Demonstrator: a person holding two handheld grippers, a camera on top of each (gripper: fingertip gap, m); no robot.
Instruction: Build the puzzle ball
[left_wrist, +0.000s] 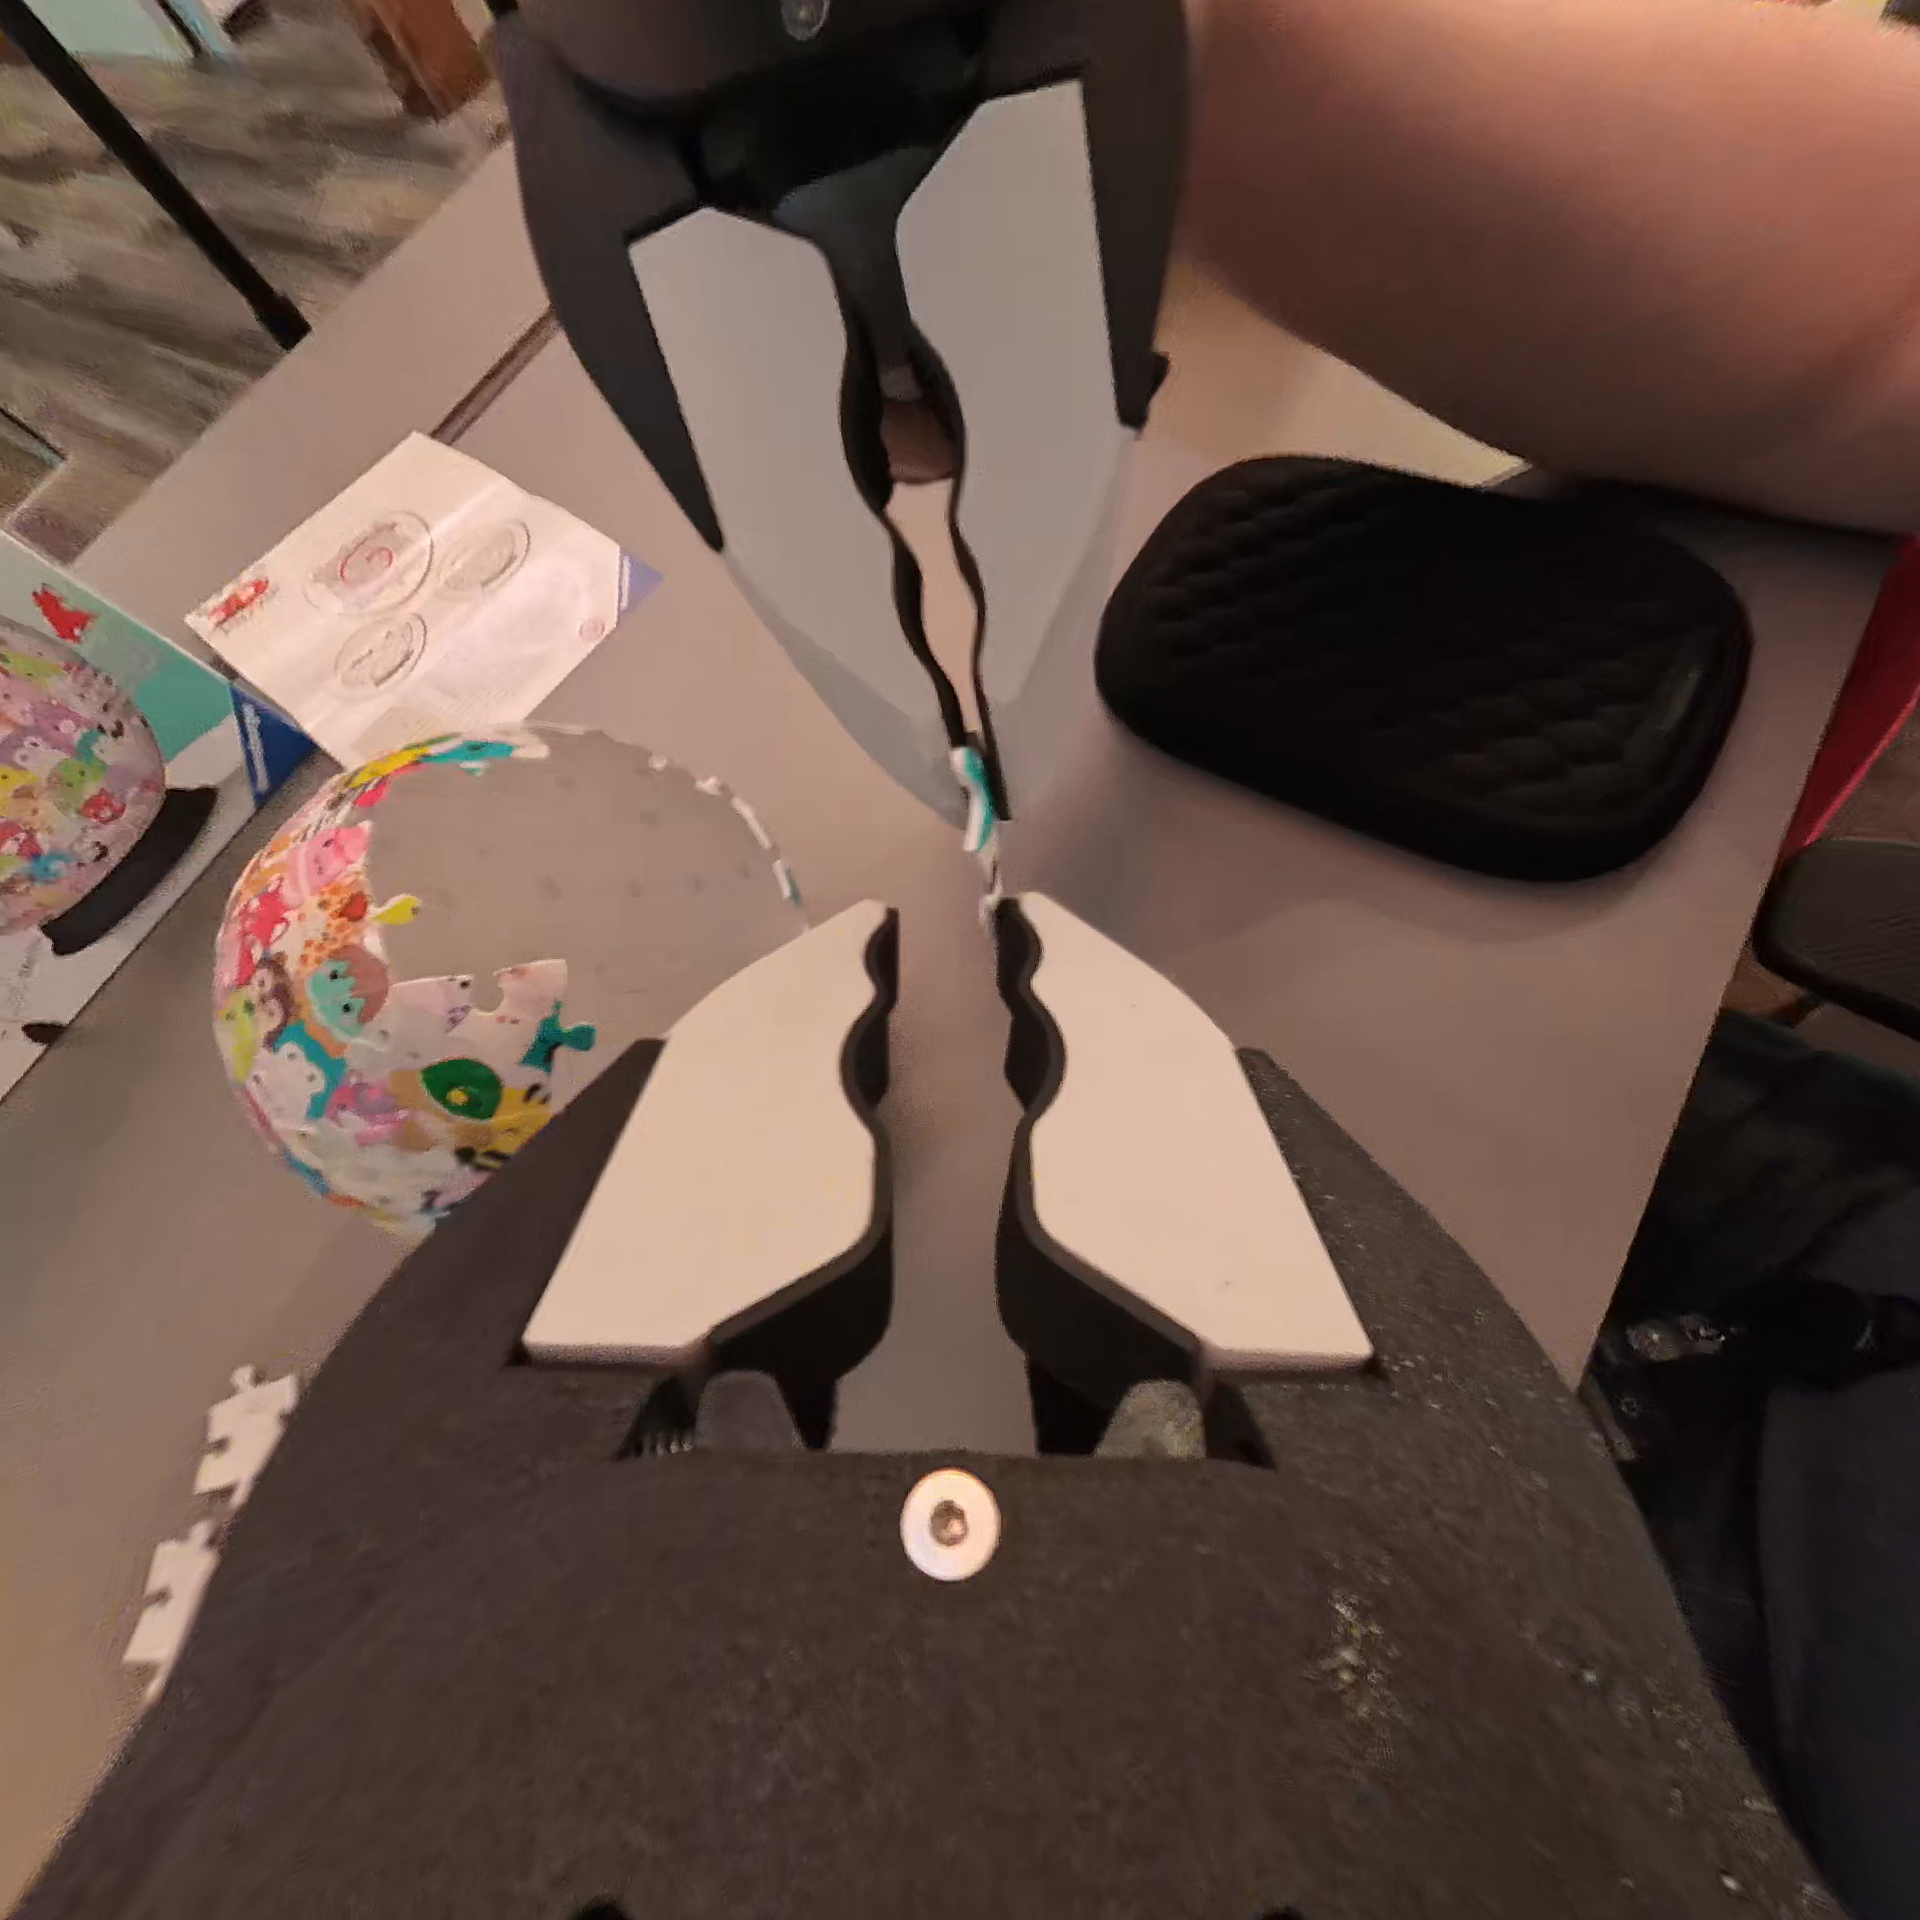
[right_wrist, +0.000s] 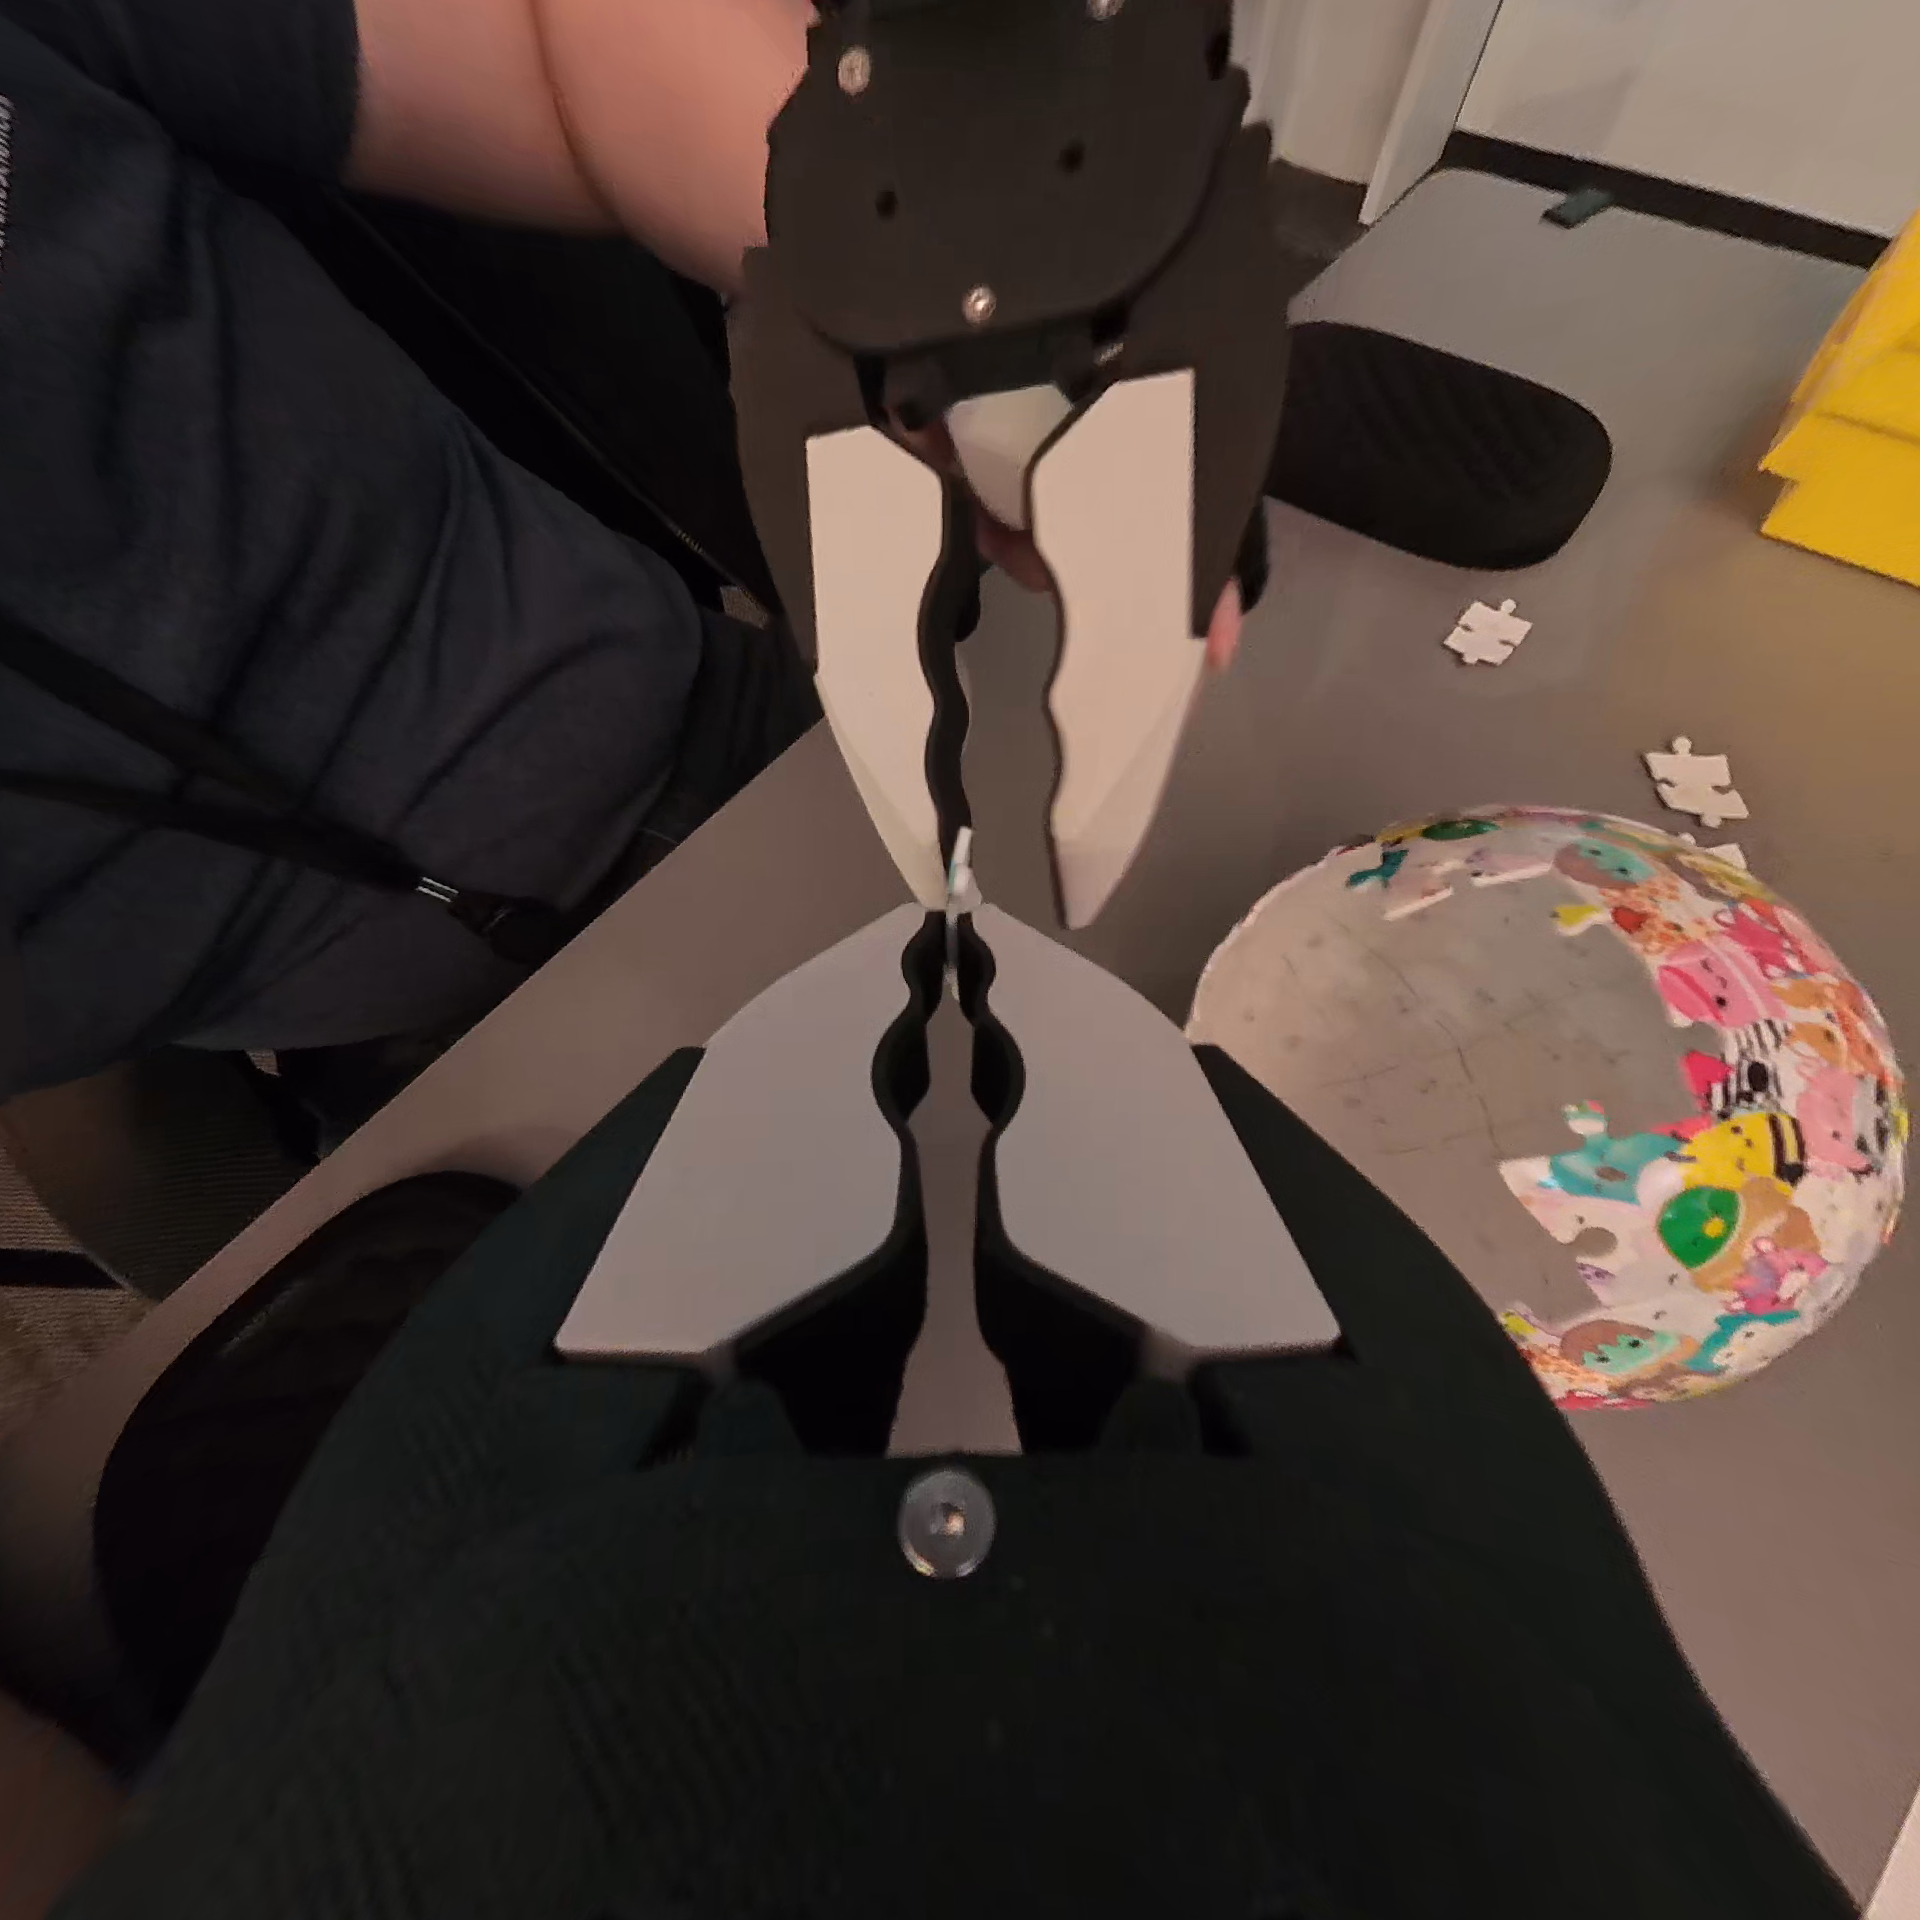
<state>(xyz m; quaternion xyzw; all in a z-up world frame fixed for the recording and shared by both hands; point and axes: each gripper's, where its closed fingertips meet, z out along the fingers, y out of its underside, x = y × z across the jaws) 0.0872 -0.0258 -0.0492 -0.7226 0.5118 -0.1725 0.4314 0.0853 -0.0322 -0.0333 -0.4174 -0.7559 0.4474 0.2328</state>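
1 ball (right_wrist: 1621, 1101), 2 grippers (left_wrist: 943, 914), 3 pcs (right_wrist: 1488, 631)

A grey desk (left_wrist: 1299, 1039) fills the middle; patterned carpet (left_wrist: 156, 260) and a dark desk leg (left_wrist: 156, 177) sit upper left, a white wall (right_wrist: 1714, 94) upper right.

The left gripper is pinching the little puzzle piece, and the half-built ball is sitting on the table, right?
Not quite. It is the right gripper that pinches the puzzle piece. The left gripper is open, with its tips next to the piece, as the left wrist view shows. The half-built ball does sit on the table.
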